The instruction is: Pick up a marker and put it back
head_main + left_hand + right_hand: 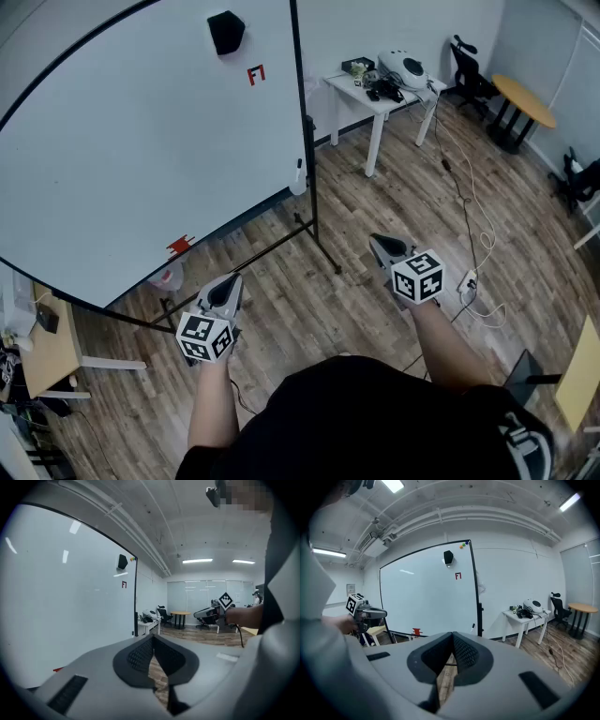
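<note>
A big whiteboard on a stand fills the left of the head view. A dark marker hangs upright at its right edge, also seen in the right gripper view as the marker. A small red thing sits at the board's lower edge. My left gripper and right gripper are held over the floor in front of the board, both shut with nothing between the jaws. In the gripper views, the left gripper and the right gripper show pads meeting at the tips.
A black eraser and a red mark are on the board. The stand's legs reach onto the wood floor. A white table with gear, a round table, chairs and floor cables lie to the right.
</note>
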A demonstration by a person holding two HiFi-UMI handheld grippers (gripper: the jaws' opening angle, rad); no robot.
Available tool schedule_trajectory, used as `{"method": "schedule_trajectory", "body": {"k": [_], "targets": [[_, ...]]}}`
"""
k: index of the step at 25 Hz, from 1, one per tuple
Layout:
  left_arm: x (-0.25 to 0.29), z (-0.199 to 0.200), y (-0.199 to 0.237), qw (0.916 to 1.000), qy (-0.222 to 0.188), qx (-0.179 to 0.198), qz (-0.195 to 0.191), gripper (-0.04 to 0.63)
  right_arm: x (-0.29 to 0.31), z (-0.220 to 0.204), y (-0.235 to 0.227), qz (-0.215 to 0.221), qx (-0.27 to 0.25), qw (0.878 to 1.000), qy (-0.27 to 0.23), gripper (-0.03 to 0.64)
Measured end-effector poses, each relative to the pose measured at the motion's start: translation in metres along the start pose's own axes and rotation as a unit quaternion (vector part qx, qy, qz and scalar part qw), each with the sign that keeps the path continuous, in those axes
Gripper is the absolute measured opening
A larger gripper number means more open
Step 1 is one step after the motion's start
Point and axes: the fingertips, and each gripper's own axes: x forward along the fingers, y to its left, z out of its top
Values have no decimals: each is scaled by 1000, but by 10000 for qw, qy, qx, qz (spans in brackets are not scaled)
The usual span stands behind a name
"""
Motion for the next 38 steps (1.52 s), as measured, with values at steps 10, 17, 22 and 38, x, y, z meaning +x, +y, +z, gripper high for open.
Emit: {"method": "schedule_trajectory", "body": {"k": [10, 17, 22, 38], "targets": [[41, 17, -28, 9999, 29, 103, -21, 11, -1, -3, -41, 165, 18, 9999, 43, -3], [63, 18, -46, 9999, 62, 80, 79, 11, 0, -3, -71, 291, 21, 9996, -23, -3], [67, 18, -51, 9998, 84, 73, 154, 11, 8, -3, -76, 394, -5, 9992, 20, -3], [95, 15, -16, 9993, 28, -122, 340, 11, 51, 7, -89, 521, -128, 9985, 74, -3]]}}
